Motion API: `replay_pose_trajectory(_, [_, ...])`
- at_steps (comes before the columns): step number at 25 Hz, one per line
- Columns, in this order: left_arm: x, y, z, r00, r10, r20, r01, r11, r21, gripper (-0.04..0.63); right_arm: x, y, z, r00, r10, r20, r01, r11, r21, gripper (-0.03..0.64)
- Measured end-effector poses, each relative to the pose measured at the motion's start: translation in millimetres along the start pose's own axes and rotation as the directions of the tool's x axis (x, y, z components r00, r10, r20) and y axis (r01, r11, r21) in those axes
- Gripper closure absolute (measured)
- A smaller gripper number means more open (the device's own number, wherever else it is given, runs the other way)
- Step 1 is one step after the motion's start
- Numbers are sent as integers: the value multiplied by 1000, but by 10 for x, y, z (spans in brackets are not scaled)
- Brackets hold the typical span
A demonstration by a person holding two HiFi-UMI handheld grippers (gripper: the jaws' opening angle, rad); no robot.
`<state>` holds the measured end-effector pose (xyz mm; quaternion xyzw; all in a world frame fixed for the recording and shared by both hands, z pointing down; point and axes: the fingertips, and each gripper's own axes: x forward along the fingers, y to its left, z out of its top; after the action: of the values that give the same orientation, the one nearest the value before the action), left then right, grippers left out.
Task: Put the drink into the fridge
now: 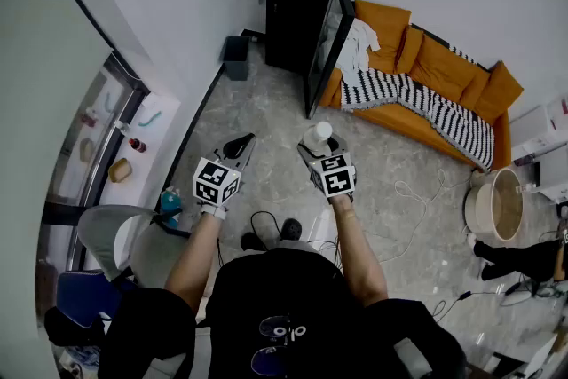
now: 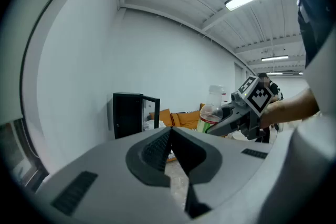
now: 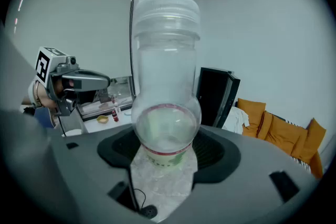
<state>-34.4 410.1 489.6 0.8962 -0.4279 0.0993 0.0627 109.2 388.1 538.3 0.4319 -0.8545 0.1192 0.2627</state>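
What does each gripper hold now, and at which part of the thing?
The right gripper holds the bottle by its labelled body, below the round shoulder. The left gripper is shut and holds nothing.

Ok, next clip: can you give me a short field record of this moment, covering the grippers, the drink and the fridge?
right gripper: closed on the bottle, held upright in the air
left gripper: jaws together, nothing between them
bottle: clear plastic, pale cap, green label with a red band
fridge: black, door open
beside fridge: orange sofa
task state: bottle not yet in the fridge
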Motion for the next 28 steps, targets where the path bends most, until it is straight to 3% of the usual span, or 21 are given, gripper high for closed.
replay_pose_trajectory(16, [687,-133,57,999,27,-18,-27,1000,10,589,121,-705,-61,999,29,29,-29,999,31,300])
replay_pose_trajectory(28, [1077,159,49,996,83,-23,-84,996,-19,589,529,-1191,93,999,51,9,-51,999,0,301])
